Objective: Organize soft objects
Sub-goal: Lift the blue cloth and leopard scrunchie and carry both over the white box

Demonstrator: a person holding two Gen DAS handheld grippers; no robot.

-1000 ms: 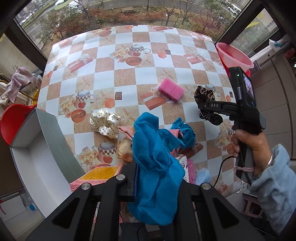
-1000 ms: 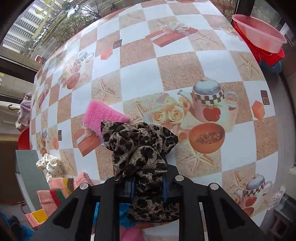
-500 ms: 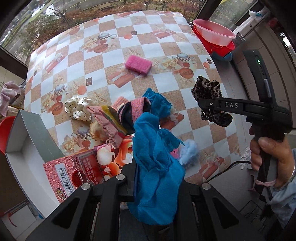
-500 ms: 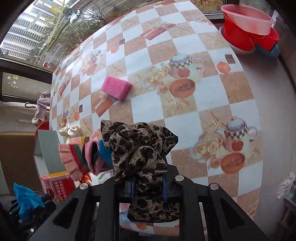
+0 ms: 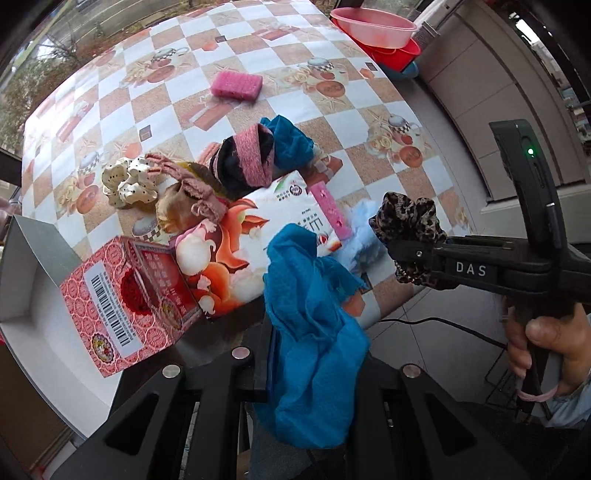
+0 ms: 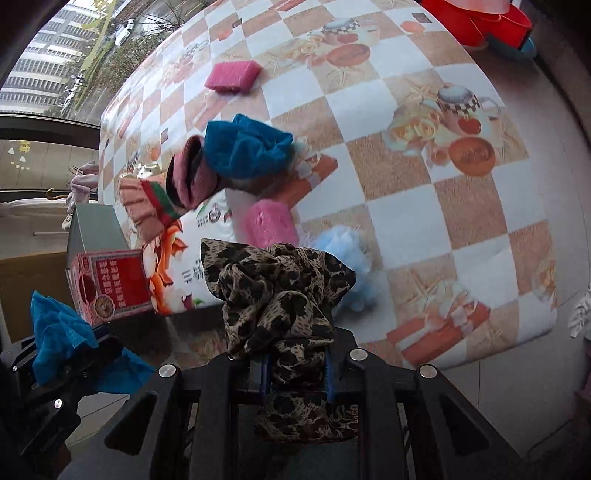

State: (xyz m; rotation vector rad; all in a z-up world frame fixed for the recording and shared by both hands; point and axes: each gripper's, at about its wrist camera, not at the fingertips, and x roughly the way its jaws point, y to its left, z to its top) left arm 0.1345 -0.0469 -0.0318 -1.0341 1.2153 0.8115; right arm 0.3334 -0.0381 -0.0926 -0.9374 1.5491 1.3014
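A crumpled blue cloth hangs between the fingers of my left gripper, which is shut on it above the table's near edge. My right gripper is shut on a leopard-print scrunchie. The left wrist view shows that scrunchie held to the right, just past the table corner. On the table lies a pile: a second blue cloth, a pink-and-black knit band, a cream dotted scrunchie, a pale blue fluffy piece and a pink sponge farther back.
A printed tissue pack and a red carton lie at the near edge. An open white box stands at the left. Pink and red basins sit beyond the far right corner. A cable trails below the right gripper.
Both grippers have drawn back from the table's middle toward its near edge, each keeping its cloth. The left view has rolled, and the red carton and tissue pack have come into sight.
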